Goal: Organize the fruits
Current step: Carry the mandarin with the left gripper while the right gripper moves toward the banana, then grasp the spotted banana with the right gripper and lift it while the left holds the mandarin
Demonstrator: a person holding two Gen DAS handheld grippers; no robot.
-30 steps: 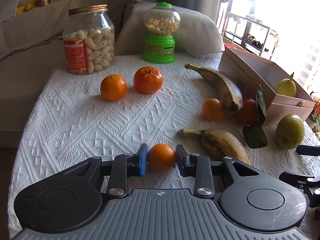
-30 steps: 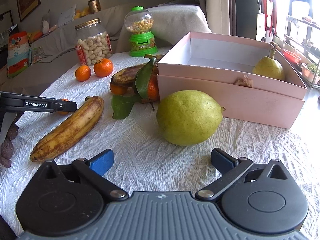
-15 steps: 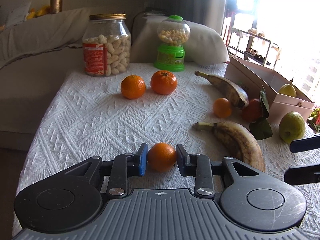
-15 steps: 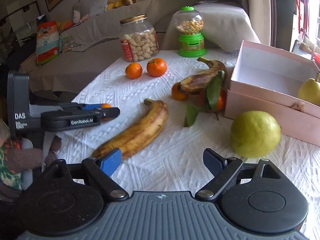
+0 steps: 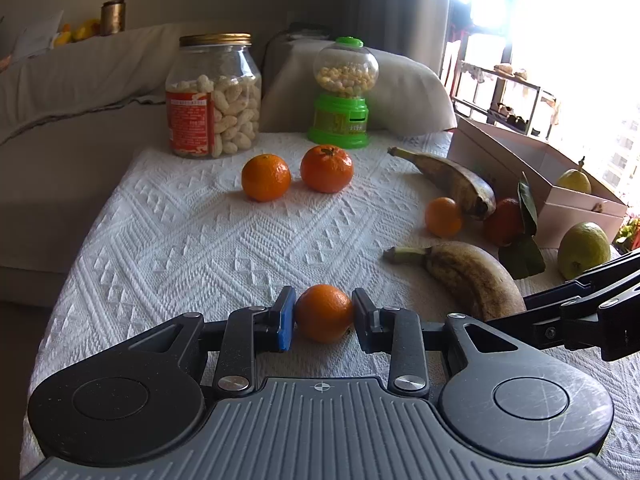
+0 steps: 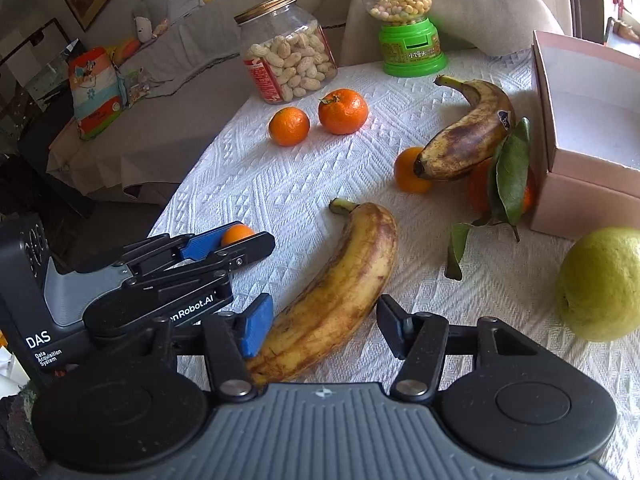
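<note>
The small mandarin [image 5: 323,312] sits near the front edge of the tabletop [image 5: 192,240], pinched between the two pads of the left gripper [image 5: 323,316], and it seems to rest on the white cloth, though the contact under it is hard to see. Just beside it, toward the right edge, lies the near banana [image 6: 340,292]; the right gripper [image 6: 320,330] stands around its lower end, and its jaws have just been closing with the banana between them. The blue finger [image 6: 256,330] looks to touch the peel, while the black one is apart from it, so the banana is not yet clamped. Farther back lie two mandarins [image 5: 298,174], a second banana [image 5: 448,180] and a green pear [image 5: 584,250] beside the pink box [image 5: 532,176] at the right edge. I judge the step to be picking up two fruits at once. The next move calls for a gentle closing on the soft banana, then lifting both toward the box.
</note>
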